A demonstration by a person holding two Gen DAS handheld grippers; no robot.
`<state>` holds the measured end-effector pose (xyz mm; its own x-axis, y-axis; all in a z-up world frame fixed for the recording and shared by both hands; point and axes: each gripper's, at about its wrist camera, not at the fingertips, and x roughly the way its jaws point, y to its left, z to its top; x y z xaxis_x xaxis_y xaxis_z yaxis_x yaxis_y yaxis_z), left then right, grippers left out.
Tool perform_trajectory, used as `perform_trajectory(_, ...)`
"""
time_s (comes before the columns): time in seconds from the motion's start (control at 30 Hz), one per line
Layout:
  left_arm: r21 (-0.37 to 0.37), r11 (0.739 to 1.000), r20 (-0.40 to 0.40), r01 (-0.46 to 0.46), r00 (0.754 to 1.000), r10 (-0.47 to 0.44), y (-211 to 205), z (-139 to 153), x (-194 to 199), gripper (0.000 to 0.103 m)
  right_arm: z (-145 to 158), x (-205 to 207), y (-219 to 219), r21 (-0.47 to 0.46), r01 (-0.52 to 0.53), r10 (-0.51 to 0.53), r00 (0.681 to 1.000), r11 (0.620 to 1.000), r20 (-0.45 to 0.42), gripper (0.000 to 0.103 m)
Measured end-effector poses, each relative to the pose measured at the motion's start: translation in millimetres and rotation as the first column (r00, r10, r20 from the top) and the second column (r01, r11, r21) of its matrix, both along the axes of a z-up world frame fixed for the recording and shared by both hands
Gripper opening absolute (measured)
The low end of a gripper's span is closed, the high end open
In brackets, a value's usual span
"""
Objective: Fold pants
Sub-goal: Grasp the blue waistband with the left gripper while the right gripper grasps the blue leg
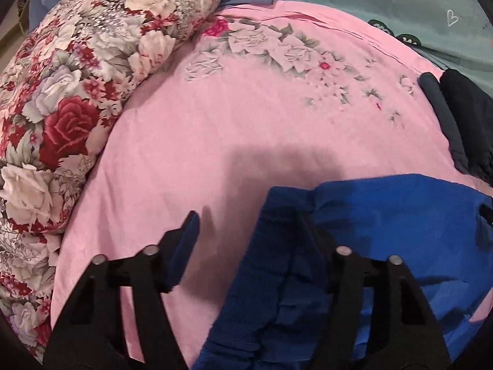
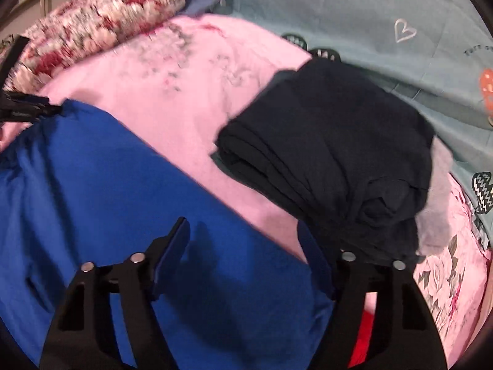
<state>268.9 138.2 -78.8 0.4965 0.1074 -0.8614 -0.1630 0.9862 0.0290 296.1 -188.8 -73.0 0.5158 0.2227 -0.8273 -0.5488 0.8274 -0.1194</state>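
Bright blue pants (image 1: 385, 231) lie spread on a pink floral bedsheet (image 1: 246, 117). My left gripper (image 1: 246, 215) stands open over their left edge. Its left finger (image 1: 185, 240) is above bare sheet and its right finger (image 1: 311, 231) is on the blue cloth, with a fold of the edge lying loose between them. In the right wrist view the same pants (image 2: 92, 185) fill the lower left. My right gripper (image 2: 243, 225) hangs open over their near right part, pads apart and pressing nothing. The left gripper (image 2: 27, 108) shows at the pants' far-left edge.
A stack of folded dark navy clothes (image 2: 339, 154) sits on the sheet just right of the pants, with a grey cloth (image 2: 437, 209) under it. A rolled floral quilt (image 1: 77, 92) borders the left. A teal patterned cover (image 2: 369, 15) lies behind. Something red (image 2: 363, 339) shows below the right gripper.
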Motion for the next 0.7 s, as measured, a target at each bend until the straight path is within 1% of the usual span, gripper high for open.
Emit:
perform_trajectory(0.03, 0.009, 1.0, 0.0, 0.012, 1.0, -0.012, -4, 1, -1, 0.052, -2, 4, -3, 0.039, -0.014, 0.014, 1.0, 0.999, -0.013, 0.061)
perform_trajectory(0.07, 0.015, 0.999, 0.0, 0.031, 1.0, -0.031, -8, 1, -1, 0.041, -4, 9, -5, 0.081, -0.035, 0.04, 0.998, 0.996, -0.052, 0.053)
perform_trajectory(0.1, 0.011, 0.999, 0.007, 0.048, 0.999, -0.048, -11, 1, -3, 0.032, -4, 11, -8, 0.136, -0.056, 0.068, 0.994, 0.989, -0.084, 0.029)
perform_trajectory(0.13, 0.014, 0.998, 0.009, 0.056, 0.998, -0.056, -14, 2, -4, 0.028, -3, 11, -9, 0.138, -0.057, 0.07, 0.994, 0.989, -0.085, 0.015)
perform_trajectory(0.2, 0.026, 0.998, 0.013, 0.059, 0.998, -0.059, -17, 3, -4, 0.027, -2, 8, -10, 0.146, -0.067, 0.08, 0.993, 0.987, -0.085, 0.007)
perform_trajectory(0.37, -0.004, 0.999, 0.017, 0.049, 0.999, -0.049, -11, 7, -5, 0.024, 15, -12, -15, 0.193, -0.085, 0.09, 0.996, 0.978, -0.015, 0.006)
perform_trajectory(0.47, -0.017, 0.999, 0.015, 0.043, 0.999, -0.042, -7, 7, -6, 0.021, 18, -19, -18, 0.19, -0.086, 0.089, 0.996, 0.978, -0.009, 0.006)
perform_trajectory(0.57, -0.015, 0.999, 0.006, 0.041, 0.999, -0.041, -9, 7, -4, 0.021, 14, -20, -14, 0.168, -0.086, 0.09, 0.996, 0.982, -0.017, 0.006)
perform_trajectory(0.6, -0.01, 0.999, 0.003, 0.04, 0.999, -0.04, -10, 7, -3, 0.022, 13, -21, -15, 0.166, -0.085, 0.089, 0.996, 0.982, -0.019, 0.006)
perform_trajectory(0.63, -0.006, 0.999, 0.001, 0.034, 0.999, -0.034, -10, 7, -2, 0.026, 12, -20, -14, 0.167, -0.081, 0.087, 0.996, 0.983, -0.023, 0.006)
perform_trajectory(0.7, 0.0, 1.0, 0.01, -0.006, 1.0, 0.006, -4, 7, 1, 0.061, 10, -19, -15, 0.17, -0.077, 0.083, 0.996, 0.983, -0.03, 0.006)
